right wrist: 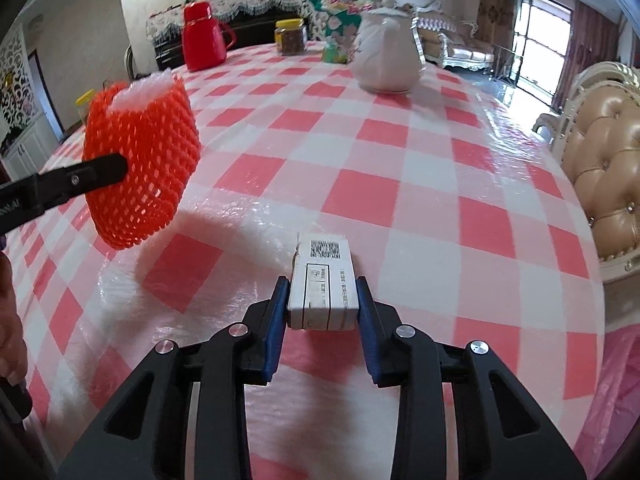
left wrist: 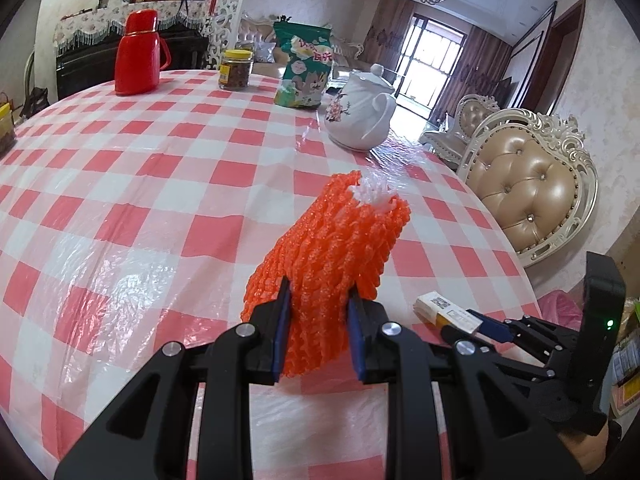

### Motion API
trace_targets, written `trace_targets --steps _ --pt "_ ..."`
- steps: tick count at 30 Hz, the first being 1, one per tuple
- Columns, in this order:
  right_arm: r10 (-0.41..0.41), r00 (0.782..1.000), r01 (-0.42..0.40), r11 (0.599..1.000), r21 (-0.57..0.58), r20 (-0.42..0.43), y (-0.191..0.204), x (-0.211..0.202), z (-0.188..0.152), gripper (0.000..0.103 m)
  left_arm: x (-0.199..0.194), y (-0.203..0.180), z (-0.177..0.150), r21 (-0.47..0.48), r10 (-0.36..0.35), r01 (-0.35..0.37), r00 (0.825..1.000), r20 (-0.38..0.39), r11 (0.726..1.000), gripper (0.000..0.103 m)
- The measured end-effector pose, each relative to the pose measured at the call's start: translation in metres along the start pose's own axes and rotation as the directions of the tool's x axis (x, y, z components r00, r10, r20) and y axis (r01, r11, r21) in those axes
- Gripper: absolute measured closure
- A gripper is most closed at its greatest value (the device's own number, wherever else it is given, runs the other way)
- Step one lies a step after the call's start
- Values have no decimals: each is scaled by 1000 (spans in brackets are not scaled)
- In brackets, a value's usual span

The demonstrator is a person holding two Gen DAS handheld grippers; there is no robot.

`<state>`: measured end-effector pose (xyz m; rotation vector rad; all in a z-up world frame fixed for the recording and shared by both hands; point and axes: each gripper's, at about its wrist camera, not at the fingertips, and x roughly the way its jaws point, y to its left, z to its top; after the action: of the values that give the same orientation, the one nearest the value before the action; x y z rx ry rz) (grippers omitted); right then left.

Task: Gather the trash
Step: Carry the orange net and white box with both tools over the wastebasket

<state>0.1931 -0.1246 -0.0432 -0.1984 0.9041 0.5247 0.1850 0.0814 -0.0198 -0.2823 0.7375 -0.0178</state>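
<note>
An orange foam fruit net (left wrist: 332, 248) with a white net tucked in its top is held off the checked tablecloth (left wrist: 160, 160); my left gripper (left wrist: 318, 300) is shut on its lower part. In the right wrist view the net (right wrist: 140, 152) hangs at the left with one left finger (right wrist: 100, 170) against it. A small white cardboard box (right wrist: 324, 276) with a printed code lies on the table near the front edge. My right gripper (right wrist: 322, 292) has both blue pads against the box's sides. The left wrist view shows that box (left wrist: 444, 310) and the right gripper (left wrist: 476, 322) at the lower right.
At the far side of the table stand a red thermos (left wrist: 138, 54), a yellow-lidded jar (left wrist: 236, 70), a green snack bag (left wrist: 306, 68) and a white teapot (left wrist: 362, 110). A padded chair (left wrist: 528, 188) is at the right edge. Pink plastic (right wrist: 624, 380) shows below it.
</note>
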Motion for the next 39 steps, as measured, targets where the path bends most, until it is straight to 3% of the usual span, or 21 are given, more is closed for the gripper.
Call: trace_targets --steps 21,30,39 --pt "-102 988 85 987 140 115 -66 -89 -39 71 -15 -82 -13 107 -102 101 995 3 989 79" --pt "-207 966 169 959 228 152 -125 -138 -71 71 -22 -153 -18 185 -183 181 983 -7 966 79" --pt "-307 941 250 914 320 142 -186 -174 -109 71 -17 -241 -32 268 -282 286 958 -57 920 78"
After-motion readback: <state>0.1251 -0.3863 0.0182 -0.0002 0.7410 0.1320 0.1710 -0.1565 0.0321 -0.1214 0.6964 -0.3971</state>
